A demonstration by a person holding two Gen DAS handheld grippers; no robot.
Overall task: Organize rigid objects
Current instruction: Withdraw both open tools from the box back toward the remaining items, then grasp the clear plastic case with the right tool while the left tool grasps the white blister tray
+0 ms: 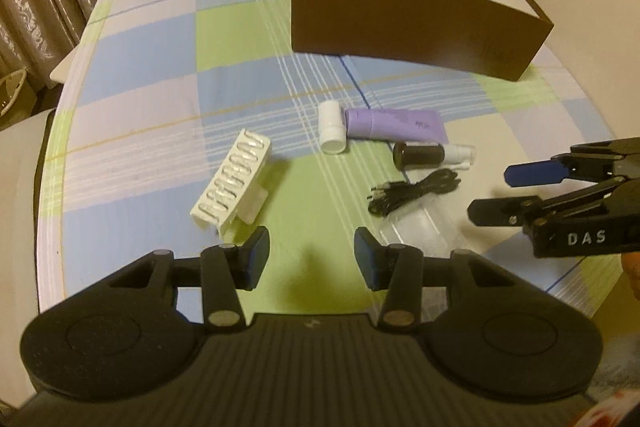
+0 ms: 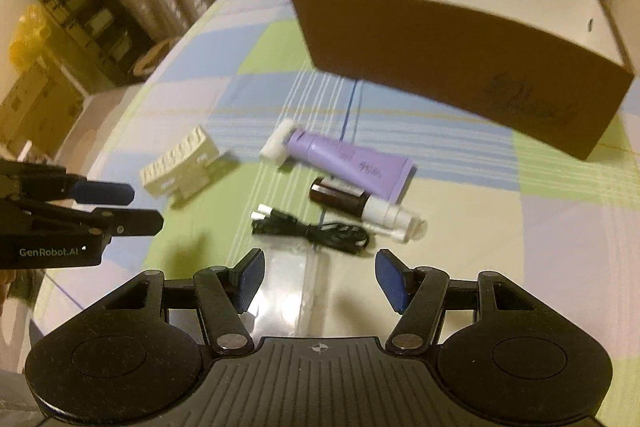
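The left tool (image 1: 312, 259) hovers low over the table (image 1: 152, 67), jaws spread wide and gripping nothing, and the white ribbed clip holder (image 1: 232, 183) lies just ahead of its left finger, so that looks like its likely pick. Moving right from the holder, there's the purple tube (image 1: 394, 125) with its white cap (image 1: 331, 127) lying flat, cap end toward the holder. Just in front of the tube, a dark brown spray bottle (image 1: 420, 155) rests on its side, and nearer again a coiled black cable (image 1: 412, 193) spills over the edge of a clear plastic bag (image 2: 292, 291). The right tool (image 2: 320, 279) is poised right above that bag, jaws also fully apart and empty, lined up toward the cable and bottle. Beyond the tube, the brown box (image 1: 412, 23) stands open-topped with white inner walls; something small with a blue label already sits at its back wall, too small to identify. The box faces both tools with its mouth up, probably so each item can be dropped straight in. All the loose pieces are still out on the table.
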